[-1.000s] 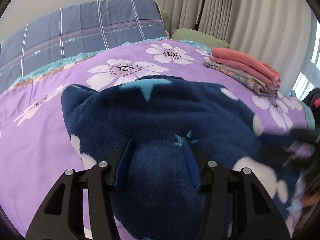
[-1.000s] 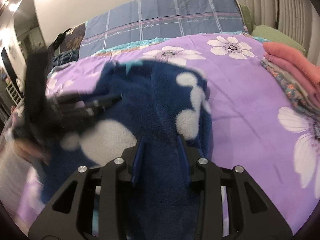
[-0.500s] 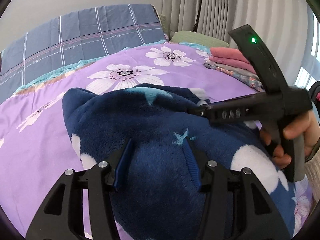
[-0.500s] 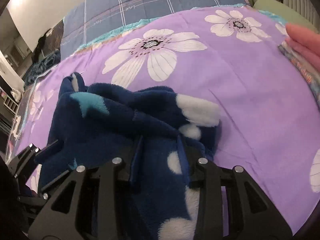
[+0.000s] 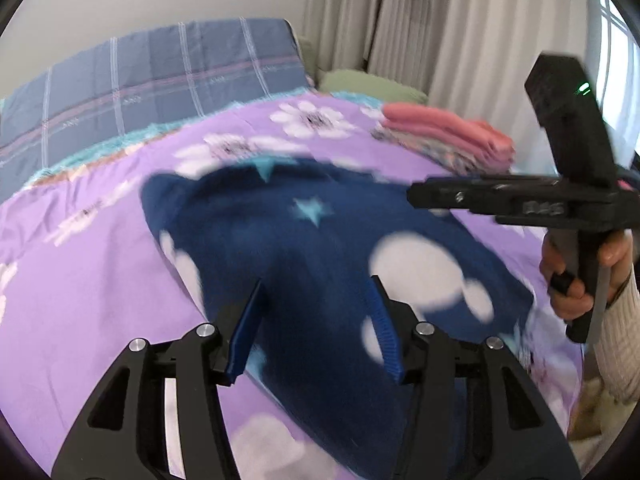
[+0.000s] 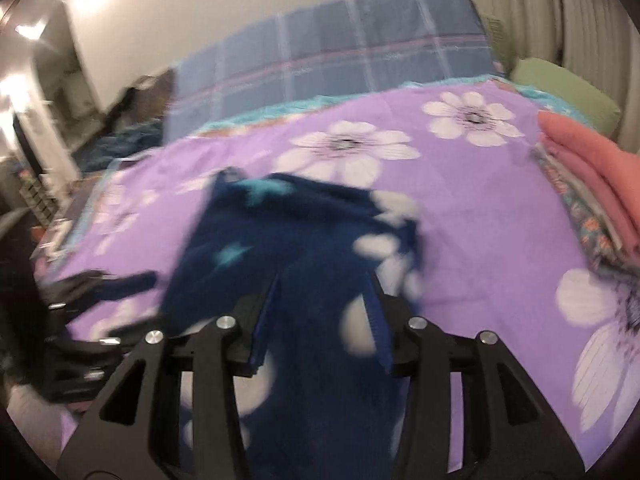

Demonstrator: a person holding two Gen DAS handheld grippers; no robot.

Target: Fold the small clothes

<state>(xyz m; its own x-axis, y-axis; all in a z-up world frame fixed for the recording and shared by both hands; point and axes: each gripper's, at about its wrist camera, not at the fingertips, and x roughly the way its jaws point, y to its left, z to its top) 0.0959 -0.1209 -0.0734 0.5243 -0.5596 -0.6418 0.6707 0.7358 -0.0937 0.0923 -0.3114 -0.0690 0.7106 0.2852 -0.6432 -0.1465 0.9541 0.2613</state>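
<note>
A navy fleece garment (image 5: pixel 320 240) with white blobs and teal stars lies folded on the purple flowered bed cover (image 5: pixel 80 280). My left gripper (image 5: pixel 316 284) hovers over its near edge. Its jaws are opening, and the cloth lies below the blue pads, not pinched. In the right wrist view the same garment (image 6: pixel 304 232) stretches away from my right gripper (image 6: pixel 324 280). Those jaws are opening too, with fleece between the pads but not pressed. A hand holds the right gripper (image 5: pixel 416 196) over the garment's right side. The left gripper (image 6: pixel 124 308) shows blurred at the left.
A stack of folded clothes (image 5: pixel 448 136) with pink ones on top sits at the bed's right side, also in the right wrist view (image 6: pixel 592 168). A blue plaid pillow (image 5: pixel 160 80) and a green pillow (image 5: pixel 368 84) lie at the head. Curtains (image 5: pixel 440 20) hang behind.
The fleece that bulged up between both pairs of pads now lies lower and flatter on the bed. Both jaws have widened. The right gripper has drawn back from the far fold.
</note>
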